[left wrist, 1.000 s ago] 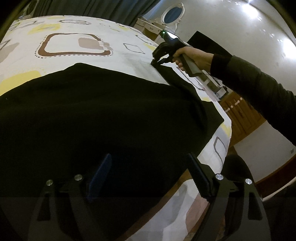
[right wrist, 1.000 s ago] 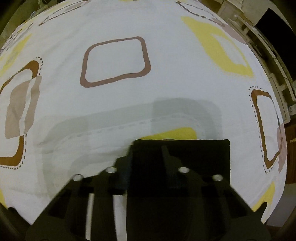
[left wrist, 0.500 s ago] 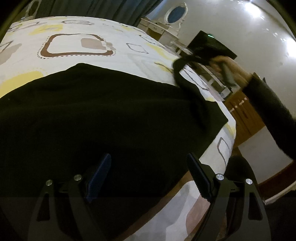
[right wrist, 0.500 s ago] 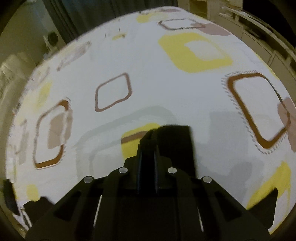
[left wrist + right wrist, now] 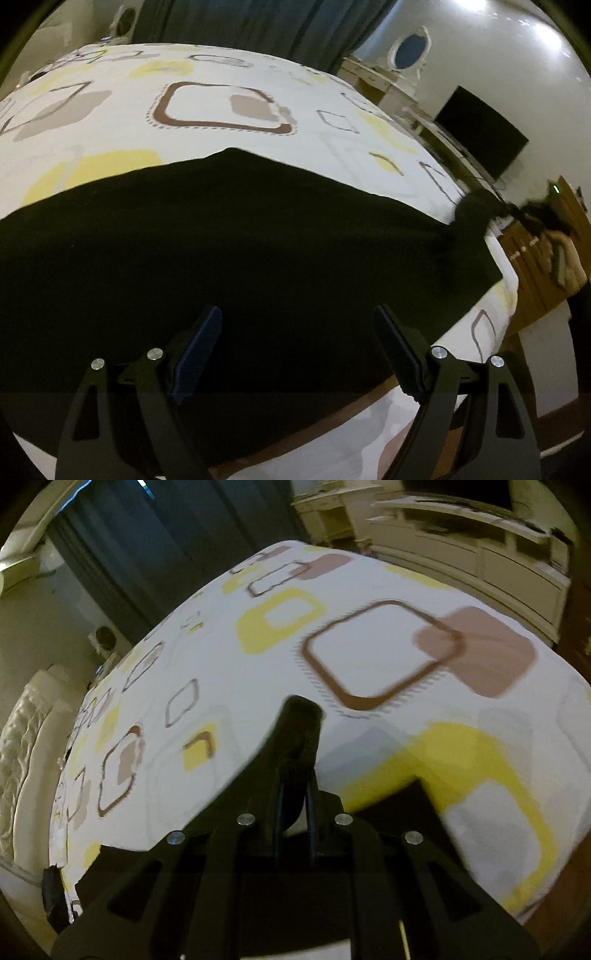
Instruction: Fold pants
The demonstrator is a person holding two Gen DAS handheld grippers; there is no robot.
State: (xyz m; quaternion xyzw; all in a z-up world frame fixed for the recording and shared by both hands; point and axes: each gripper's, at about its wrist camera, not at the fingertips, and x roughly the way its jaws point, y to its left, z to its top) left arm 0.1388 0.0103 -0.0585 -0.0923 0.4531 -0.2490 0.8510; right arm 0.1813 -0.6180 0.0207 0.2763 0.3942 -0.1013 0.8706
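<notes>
Now, left wrist view: the black pants (image 5: 229,251) are seen spread across the near part of the patterned bedspread (image 5: 110,122), with the left gripper (image 5: 295,354) hovering just above their near edge, fingers spread wide and nothing between them. Compared with a second ago, the right gripper (image 5: 532,214) has been carried from over the bed's far right out past the bed's right edge, and the corner of fabric it pinches has been drawn out into a taut, lifted strip. The main body of the garment has hardly been shifted.

Right wrist view: the jaws are seen pressed together on a dark fold of the pants (image 5: 299,731), which rises between the fingers. A second ago the bedspread (image 5: 369,653) was looked at from straight above; now the bed is viewed at a slant, with curtains (image 5: 155,528) and cabinets (image 5: 461,554) in frame and motion blur present. The right-hand end is judged to be mid-pull, probably being straightened ahead of a fold, with no fold made yet.
</notes>
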